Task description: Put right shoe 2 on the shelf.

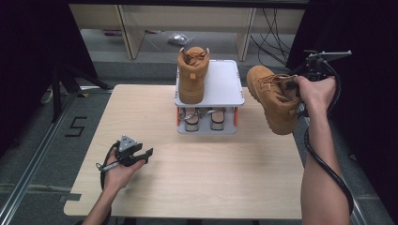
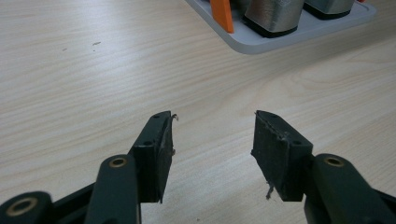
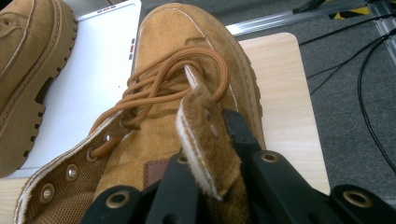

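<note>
**Second boot on its way to the rack**

At the lower left of the high view, the left tongs (image 1: 146,154) rest on the pale wooden tabletop (image 1: 211,183) in the person's left hand (image 1: 119,171). They are released, with nothing between the pads; the left gripper view looks along them at bare wood grain, with the corner of the rack's base at the top of the frame.

In the middle, at the far edge of the tabletop, stands a small two-tier shoe rack (image 1: 220,84). One tan suede boot (image 1: 192,75) already sits on the left half of its white top shelf, toe toward the camera. A pair of silvery shoes (image 1: 204,119) is tucked on the lower tier.

To the right, the right tongs (image 3: 212,158) are clenched on the tongue of the matching boot (image 1: 274,98), which hangs in the air just off the rack's right side, sole turned toward the rack and toe tipped down. The right gripper view shows the suede tongue pinched between the black jaws, laces bunched just beyond.

It looks like the carrying step: the pair is half placed. The next move, I'd judge, calls for swinging the held boot leftward over the free right half of the top shelf, levelling its sole, and setting it down beside its mate before letting go.
</note>
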Demonstrator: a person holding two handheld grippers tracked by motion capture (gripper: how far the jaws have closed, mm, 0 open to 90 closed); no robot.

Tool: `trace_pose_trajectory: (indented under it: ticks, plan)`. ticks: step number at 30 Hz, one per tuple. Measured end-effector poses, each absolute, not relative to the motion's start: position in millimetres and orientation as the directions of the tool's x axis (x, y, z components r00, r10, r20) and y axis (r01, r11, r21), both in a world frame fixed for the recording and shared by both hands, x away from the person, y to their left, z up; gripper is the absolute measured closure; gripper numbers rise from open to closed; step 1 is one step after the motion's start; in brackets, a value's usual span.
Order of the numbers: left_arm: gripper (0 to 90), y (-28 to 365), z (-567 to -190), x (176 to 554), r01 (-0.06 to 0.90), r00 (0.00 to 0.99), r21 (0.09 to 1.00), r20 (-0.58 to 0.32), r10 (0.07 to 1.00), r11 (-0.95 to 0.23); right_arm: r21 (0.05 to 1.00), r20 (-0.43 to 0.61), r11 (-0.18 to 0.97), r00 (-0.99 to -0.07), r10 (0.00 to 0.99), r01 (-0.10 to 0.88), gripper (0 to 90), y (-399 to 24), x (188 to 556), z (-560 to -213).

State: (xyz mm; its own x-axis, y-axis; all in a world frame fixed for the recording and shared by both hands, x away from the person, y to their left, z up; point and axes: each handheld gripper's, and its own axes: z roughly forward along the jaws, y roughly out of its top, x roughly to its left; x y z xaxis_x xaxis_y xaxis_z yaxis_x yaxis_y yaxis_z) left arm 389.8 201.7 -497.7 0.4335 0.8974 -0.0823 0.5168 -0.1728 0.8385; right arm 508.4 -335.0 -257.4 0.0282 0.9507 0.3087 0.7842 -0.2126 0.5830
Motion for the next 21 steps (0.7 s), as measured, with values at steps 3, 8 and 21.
trace_pose_trajectory:
  ticks: [3,8,21]
  plan:
    - [47.3,201.6,-497.9,389.8,0.517,0.434,0.838,-0.082,0.897,-0.173,0.585,0.309,-0.209,0.023,0.951,0.783,85.3,-335.1,509.4,-257.2]
    - [47.4,201.8,-497.7,389.7,0.516,0.434,0.839,-0.083,0.897,-0.172,0.583,0.320,-0.215,0.021,0.947,0.783,85.3,-334.8,510.4,-255.3]
    - [47.3,201.8,-497.9,389.7,0.517,0.434,0.839,-0.084,0.897,-0.172,0.593,0.320,-0.217,0.020,0.947,0.775,85.4,-331.7,514.8,-248.9]
